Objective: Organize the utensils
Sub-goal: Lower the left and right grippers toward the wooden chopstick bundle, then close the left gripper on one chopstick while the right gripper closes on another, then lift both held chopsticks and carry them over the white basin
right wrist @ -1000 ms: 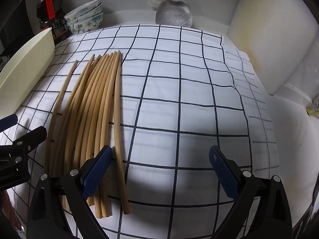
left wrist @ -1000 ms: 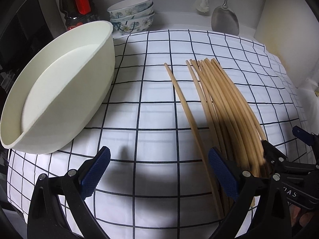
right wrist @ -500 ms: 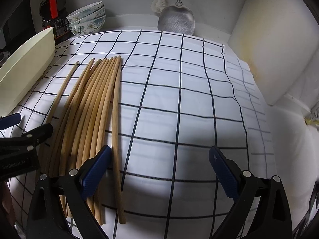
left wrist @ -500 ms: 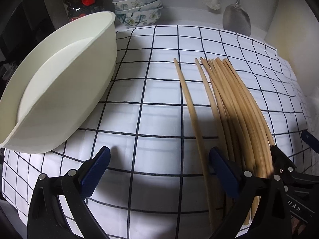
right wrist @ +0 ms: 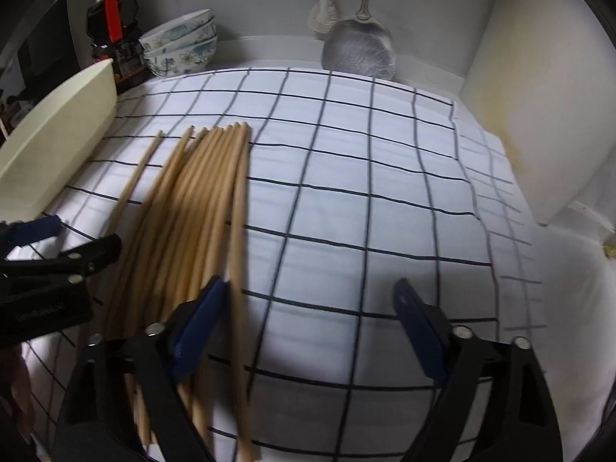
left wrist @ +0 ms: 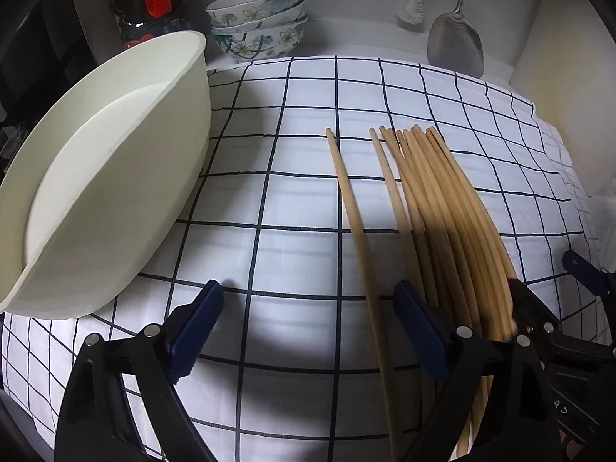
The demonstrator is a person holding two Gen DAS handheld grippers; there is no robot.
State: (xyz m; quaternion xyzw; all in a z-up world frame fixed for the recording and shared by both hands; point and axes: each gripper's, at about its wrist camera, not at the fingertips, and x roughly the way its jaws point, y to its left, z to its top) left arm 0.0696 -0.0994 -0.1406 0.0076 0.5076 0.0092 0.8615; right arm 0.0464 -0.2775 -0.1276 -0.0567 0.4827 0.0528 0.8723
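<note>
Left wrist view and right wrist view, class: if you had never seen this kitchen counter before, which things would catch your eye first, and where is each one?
First, the bundle of wooden chopsticks fanned across the middle of the checked cloth, one stick lying slightly apart on its left. Next, the big cream tub at the cloth's left edge. Behind, stacked floral bowls and a metal spatula stand by the back wall.

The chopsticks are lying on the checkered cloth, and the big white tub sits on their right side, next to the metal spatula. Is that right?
Not quite. The chopsticks do lie on the checkered cloth, but the big white tub sits on their left side, near the dark bottle. The metal spatula leans against the back wall, far from the tub. The left wrist view shows it best.
</note>
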